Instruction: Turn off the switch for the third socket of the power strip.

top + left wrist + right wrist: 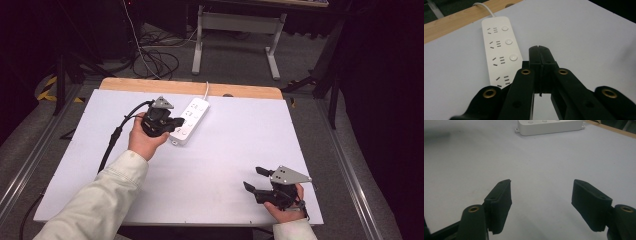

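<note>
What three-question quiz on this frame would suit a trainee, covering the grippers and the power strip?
1. True or false: the left gripper is shut with nothing between its jaws.
2. Which gripper is nearer the power strip: A left, B right?
3. Fill in: the strip's cable leaves over the table's ___ edge.

Key: 1 true; 2 A; 3 far, the wooden edge.

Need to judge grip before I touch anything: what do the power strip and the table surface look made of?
Power strip: apparently hard white plastic, smooth with a slight sheen, moulded slots and round buttons. Table: a matte, pale sheet, possibly laminate or painted board; the bare strip along its far edge looks like light wood, with visible grain.
</note>
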Demonstrator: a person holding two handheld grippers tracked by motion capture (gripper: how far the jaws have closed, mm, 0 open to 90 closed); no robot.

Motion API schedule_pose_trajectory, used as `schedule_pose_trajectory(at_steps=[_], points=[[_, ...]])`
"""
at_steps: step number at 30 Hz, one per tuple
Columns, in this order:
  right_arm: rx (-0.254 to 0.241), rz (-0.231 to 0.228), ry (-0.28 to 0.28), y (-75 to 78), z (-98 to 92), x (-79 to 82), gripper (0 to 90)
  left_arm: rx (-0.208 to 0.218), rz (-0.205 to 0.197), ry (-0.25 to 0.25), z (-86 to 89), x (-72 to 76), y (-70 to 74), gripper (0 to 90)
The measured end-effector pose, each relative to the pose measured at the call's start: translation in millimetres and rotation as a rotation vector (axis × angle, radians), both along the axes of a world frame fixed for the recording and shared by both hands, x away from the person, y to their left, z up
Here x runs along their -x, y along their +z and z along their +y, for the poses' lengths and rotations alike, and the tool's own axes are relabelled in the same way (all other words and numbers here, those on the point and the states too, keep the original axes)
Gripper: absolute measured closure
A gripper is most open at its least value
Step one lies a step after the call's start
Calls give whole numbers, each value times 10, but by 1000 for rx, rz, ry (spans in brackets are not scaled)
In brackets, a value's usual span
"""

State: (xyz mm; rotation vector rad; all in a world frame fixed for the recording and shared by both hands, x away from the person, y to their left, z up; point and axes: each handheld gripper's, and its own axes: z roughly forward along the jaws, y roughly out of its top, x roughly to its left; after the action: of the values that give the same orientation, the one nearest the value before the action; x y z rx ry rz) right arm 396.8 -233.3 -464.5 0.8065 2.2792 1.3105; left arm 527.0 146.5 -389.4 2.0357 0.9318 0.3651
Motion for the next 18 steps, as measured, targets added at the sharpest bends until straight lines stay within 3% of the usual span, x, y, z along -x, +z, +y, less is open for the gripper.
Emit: schedule_pose_trajectory(at_steps=[4,18], points=[[0,0,1,1,-3,-2,327,-10,-15,4,-56,-56,-50,898],[-7,1,5,-4,-11,-6,323,16,-30,54,-155,-271,-258,898]])
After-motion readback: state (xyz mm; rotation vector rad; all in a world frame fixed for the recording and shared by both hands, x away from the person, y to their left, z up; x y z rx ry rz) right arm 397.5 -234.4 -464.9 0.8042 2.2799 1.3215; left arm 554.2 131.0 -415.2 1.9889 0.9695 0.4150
